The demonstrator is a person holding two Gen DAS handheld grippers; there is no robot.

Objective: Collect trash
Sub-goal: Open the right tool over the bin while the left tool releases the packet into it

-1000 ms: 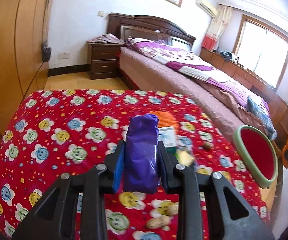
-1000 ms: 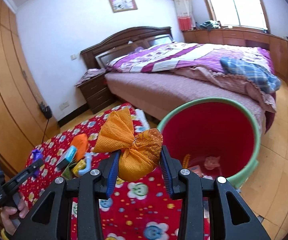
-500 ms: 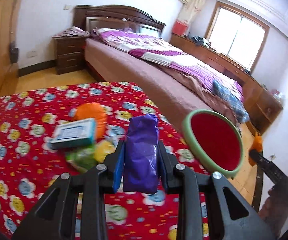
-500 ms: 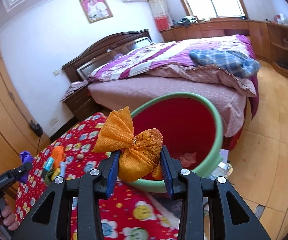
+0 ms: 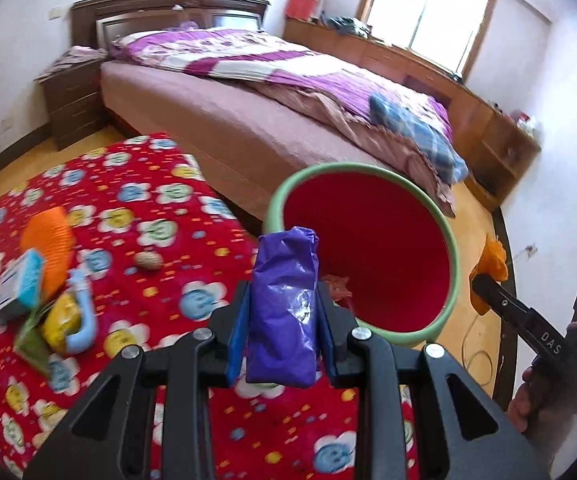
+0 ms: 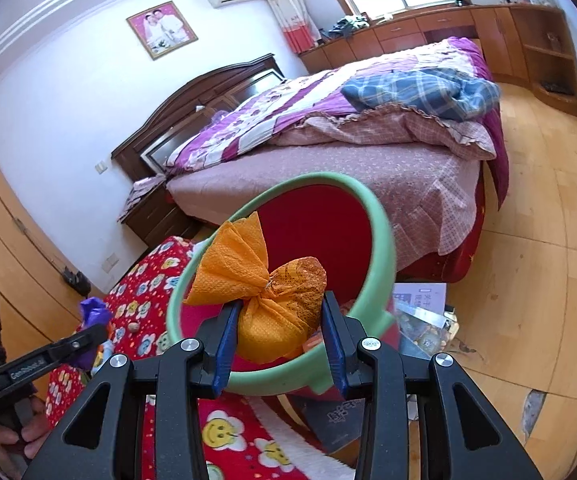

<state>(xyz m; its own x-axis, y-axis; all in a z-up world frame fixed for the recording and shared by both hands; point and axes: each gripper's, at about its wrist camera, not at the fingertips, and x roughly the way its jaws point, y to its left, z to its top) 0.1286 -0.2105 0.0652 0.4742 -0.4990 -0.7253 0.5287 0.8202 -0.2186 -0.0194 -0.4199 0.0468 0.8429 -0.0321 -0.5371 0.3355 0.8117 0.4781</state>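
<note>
My left gripper (image 5: 282, 320) is shut on a purple wrapper (image 5: 282, 308) and holds it upright above the table's right edge, beside the bin. The bin (image 5: 450, 248) is red inside with a green rim and holds some scraps at the bottom. My right gripper (image 6: 280, 332) is shut on an orange crumpled bag (image 6: 272, 292) just above the near rim of the bin (image 6: 384, 232). The right gripper with its orange bag (image 5: 490, 264) shows at the right in the left wrist view. The left gripper with the purple wrapper (image 6: 92, 312) shows at the left in the right wrist view.
More trash lies on the red smiley tablecloth (image 5: 148, 208): an orange wrapper (image 5: 48, 240), a small blue-white box (image 5: 18, 284), a yellow packet (image 5: 62, 322) and a walnut (image 5: 148, 260). A bed (image 5: 248, 92) stands behind. Papers (image 6: 420, 308) lie on the wooden floor by the bin.
Both grippers have swung toward the bin with their loads. The left one moved right from over the table to beside the bin. The right one came down close to the bin's rim.
</note>
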